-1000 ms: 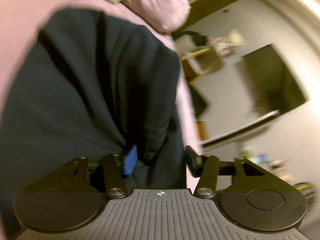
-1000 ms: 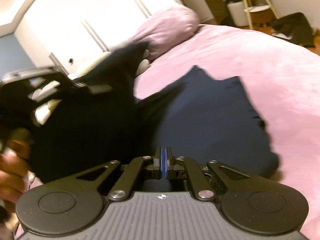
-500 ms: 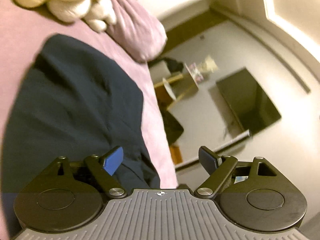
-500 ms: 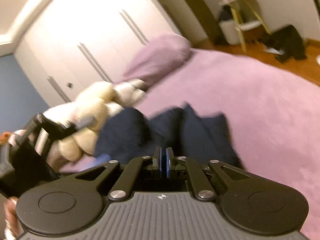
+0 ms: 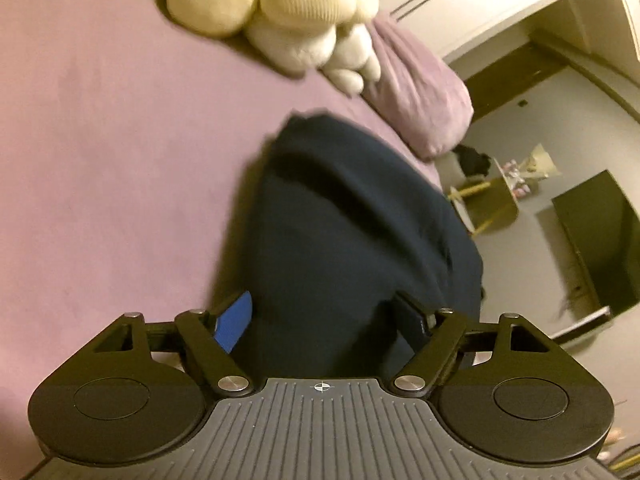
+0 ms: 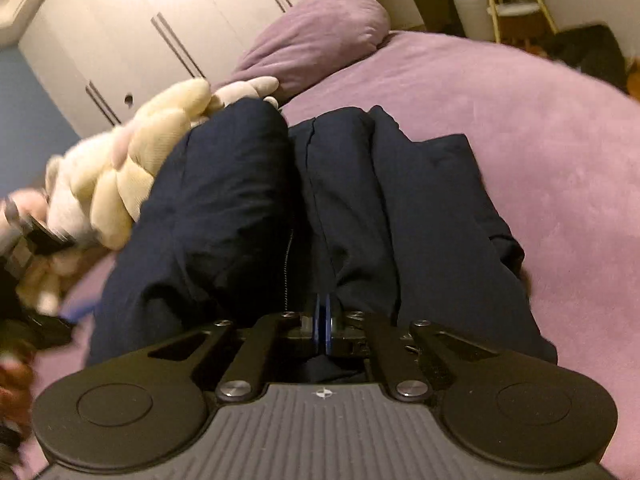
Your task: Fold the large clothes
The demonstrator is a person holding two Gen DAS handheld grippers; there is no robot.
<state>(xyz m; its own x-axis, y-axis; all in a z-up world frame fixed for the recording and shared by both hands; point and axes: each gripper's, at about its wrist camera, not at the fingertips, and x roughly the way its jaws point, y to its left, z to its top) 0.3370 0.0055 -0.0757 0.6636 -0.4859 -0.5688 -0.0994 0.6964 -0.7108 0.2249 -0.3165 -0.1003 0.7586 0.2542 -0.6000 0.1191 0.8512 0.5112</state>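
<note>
1. Presently, the navy garment (image 5: 352, 240) lies bunched on the pink-purple bed cover (image 5: 100, 160), running from near the pillow end back toward both tools. In right wrist view the same garment (image 6: 248, 208) shows as two long padded lobes side by side w/ a dark fold between them; a zipper line (image 6: 289, 264) runs down that fold.
2. Left gripper (image 5: 326, 320): fingers spread wide. Blue pad of one finger (image 5: 234, 322) sits at the garment's left edge over the cover; the other finger (image 5: 412, 316) is dark against the cloth on the right. Cloth fills the gap between them, but the pads are not pressed on it; contact cannot be confirmed.
3. Right gripper (image 6: 322, 320): blue pads drawn together, only a thin slit between them. Garment cloth sits directly at the tips, but whether any is caught between the pads cannot be told.
4. Cream plush toy (image 5: 288, 12) rests on the cover beyond the garment's far end, just beside the purple pillow (image 5: 420, 96). In right wrist view the toy (image 6: 132, 168) touches the garment's left lobe; the pillow (image 6: 320, 36) lies behind.
5. Left edge of right wrist view is blurred; part of the other tool and a hand appear there, detail not readable.
6. Bkgd: white wardrobe doors (image 6: 160, 32), small yellow-framed side table (image 5: 484, 208), dark wall panel (image 5: 600, 240). Dark clothing lies on the floor (image 6: 588, 52) beyond the bed.
</note>
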